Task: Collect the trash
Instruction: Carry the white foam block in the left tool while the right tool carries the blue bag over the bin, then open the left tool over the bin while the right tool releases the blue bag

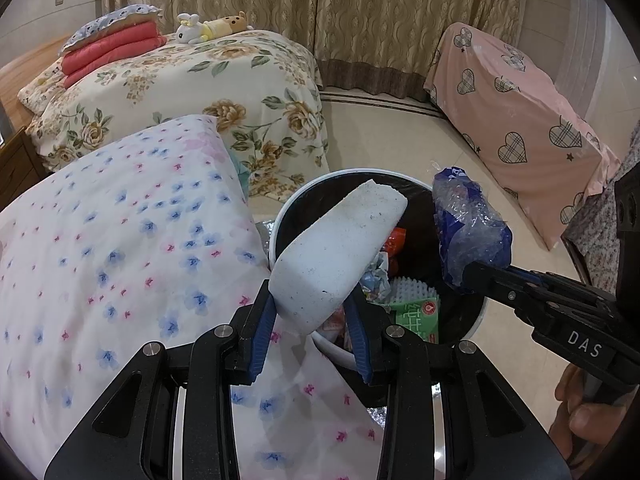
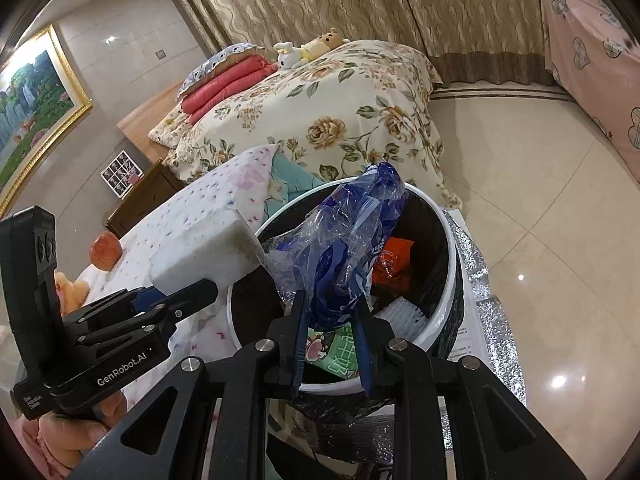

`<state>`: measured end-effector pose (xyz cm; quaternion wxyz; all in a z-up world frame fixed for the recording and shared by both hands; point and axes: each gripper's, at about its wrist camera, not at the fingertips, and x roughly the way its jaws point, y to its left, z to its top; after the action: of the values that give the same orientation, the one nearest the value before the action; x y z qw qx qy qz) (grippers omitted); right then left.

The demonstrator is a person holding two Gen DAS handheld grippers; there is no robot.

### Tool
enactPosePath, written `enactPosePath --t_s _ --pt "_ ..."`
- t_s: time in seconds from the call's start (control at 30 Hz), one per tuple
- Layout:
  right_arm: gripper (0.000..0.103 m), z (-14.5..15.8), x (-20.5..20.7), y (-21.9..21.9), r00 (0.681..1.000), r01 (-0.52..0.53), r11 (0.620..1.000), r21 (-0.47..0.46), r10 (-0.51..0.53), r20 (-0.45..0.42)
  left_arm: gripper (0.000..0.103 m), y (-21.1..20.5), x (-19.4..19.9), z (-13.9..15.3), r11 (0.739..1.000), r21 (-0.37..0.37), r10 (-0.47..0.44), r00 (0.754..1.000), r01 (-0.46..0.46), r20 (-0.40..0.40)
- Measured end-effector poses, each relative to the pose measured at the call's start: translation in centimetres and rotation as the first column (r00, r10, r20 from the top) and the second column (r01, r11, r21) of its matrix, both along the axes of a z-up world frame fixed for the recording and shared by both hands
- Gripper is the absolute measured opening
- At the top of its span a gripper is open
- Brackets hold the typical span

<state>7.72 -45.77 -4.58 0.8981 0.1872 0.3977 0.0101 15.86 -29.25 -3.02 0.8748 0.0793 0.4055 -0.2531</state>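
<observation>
Left wrist view: left tongs (image 1: 310,312) squeeze a white foam block (image 1: 340,256), held over the near rim of the bin (image 1: 280,220).
Right tongs (image 2: 330,334): pinching a crinkly blue plastic bag (image 2: 352,240) above the bin's open mouth.
Inside the bin: orange packet (image 2: 394,260), green carton (image 1: 416,318), white brush (image 1: 412,288).

Two grippers (image 1: 310,330) (image 2: 332,344), one bin (image 1: 288,208), two beds (image 1: 192,80).
</observation>
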Motion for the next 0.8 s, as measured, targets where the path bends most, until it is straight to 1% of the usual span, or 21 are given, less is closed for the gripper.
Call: enactPosePath --t_s 0.8 --pt "0.023 -0.2 1.5 -0.1 0.999 -0.010 0.999 -0.034 0.008 -0.040 0.034 -0.5 0.6 -0.1 1.000 -0.015 -0.003 1.000 0.003 -0.010"
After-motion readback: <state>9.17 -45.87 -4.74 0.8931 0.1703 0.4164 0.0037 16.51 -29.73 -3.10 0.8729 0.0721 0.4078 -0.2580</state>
